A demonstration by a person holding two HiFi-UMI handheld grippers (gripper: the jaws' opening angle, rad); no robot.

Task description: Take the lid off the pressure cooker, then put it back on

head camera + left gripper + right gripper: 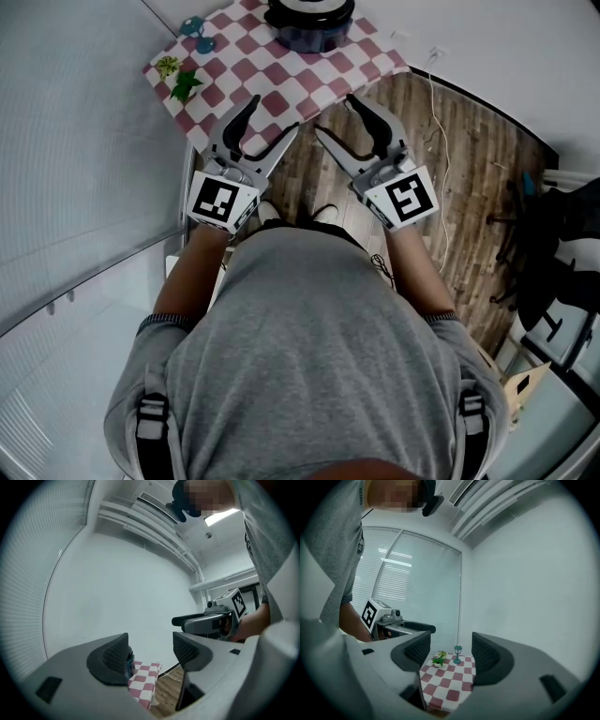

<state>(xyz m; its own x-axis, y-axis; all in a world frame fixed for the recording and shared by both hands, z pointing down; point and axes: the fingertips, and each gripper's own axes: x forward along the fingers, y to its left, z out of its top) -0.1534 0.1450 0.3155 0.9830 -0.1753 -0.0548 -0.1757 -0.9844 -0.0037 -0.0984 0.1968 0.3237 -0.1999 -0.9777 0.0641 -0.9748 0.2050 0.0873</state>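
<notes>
The dark pressure cooker [309,21], its lid on, stands at the far edge of a small table with a red-and-white checked cloth [272,80]. Both grippers are held level in front of the table, short of the cooker. My left gripper [277,114] is open with nothing between its jaws, and so is my right gripper [333,114]. In the left gripper view the open left gripper [151,653] frames the cloth's corner [143,679], with a dark object, perhaps the cooker, peeking behind the left jaw. In the right gripper view the open right gripper [451,651] frames the cloth [450,681].
A small green plant [185,84] and a teal lamp figurine [197,33] stand on the table's left end; both show as plant [438,659] and figurine [457,653]. A white cable [436,112] runs over the wooden floor. Dark furniture [553,244] stands at right.
</notes>
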